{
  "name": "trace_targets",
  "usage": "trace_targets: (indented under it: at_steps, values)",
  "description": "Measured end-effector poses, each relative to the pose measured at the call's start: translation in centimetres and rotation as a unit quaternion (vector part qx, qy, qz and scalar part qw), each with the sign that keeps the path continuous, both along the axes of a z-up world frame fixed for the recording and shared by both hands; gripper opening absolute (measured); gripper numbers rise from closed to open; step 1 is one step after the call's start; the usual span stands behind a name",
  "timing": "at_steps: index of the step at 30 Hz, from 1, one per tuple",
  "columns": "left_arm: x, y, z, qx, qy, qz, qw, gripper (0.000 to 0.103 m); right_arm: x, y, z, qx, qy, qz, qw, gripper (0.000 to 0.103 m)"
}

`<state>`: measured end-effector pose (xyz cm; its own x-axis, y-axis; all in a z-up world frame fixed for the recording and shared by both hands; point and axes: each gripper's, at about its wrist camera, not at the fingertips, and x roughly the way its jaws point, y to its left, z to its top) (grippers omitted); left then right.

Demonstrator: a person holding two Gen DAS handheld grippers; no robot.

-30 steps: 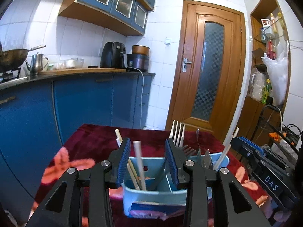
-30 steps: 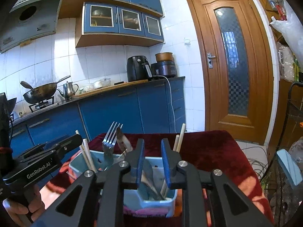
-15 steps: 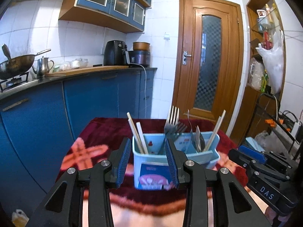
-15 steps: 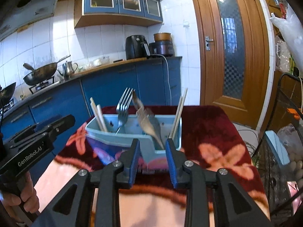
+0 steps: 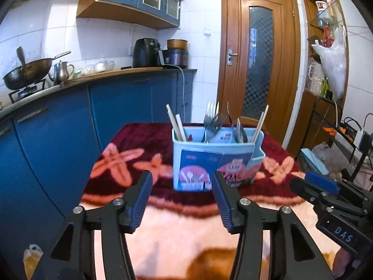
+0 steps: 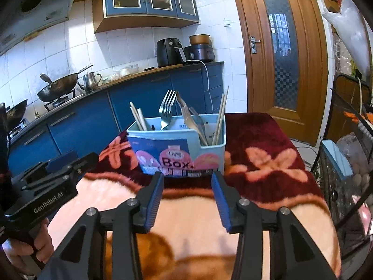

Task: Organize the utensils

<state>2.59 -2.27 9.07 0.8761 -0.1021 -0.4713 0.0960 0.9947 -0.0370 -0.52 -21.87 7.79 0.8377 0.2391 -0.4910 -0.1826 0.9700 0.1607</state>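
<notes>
You are holding your left gripper [image 5: 181, 186] and right gripper [image 6: 187, 186] near the table's front edge, both empty, their jaws opening with nothing between them. The blue utensil box [image 5: 216, 161] is standing farther back on the flowered blanket [image 5: 130, 161], carrying chopsticks [image 5: 176, 126] at left, forks [image 5: 212, 119] in the middle. No loose utensils are showing, so the sorting is looking finished.

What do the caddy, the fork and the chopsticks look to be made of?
Caddy: smooth pale blue plastic by its moulded walls, printed label in front. Fork: shiny silver metal, likely steel. Chopsticks: pale matte sticks, probably wood or bamboo; too blurred to say which.
</notes>
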Motion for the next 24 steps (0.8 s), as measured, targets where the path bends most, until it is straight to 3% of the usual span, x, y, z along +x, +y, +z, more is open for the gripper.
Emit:
trace_targets:
  at_steps: [7,19,24]
  values:
    - [-2.6,0.4,-1.7,0.005,0.014,0.013,0.9998,0.071,-2.6,-0.2,-1.7,0.013,-0.004,0.0,1.0,0.067]
    - [-3.2,0.7,-5.2,-0.004,0.03,0.033,0.999,0.072,-3.8,-1.1,-5.4,0.031,-0.035,-0.011,0.999,0.087]
    - [-3.1,0.6,-6.7,0.006,0.023,0.043,0.9988,0.072,-4.0,-1.3,-6.4,0.02,-0.072,-0.022,0.997,0.099]
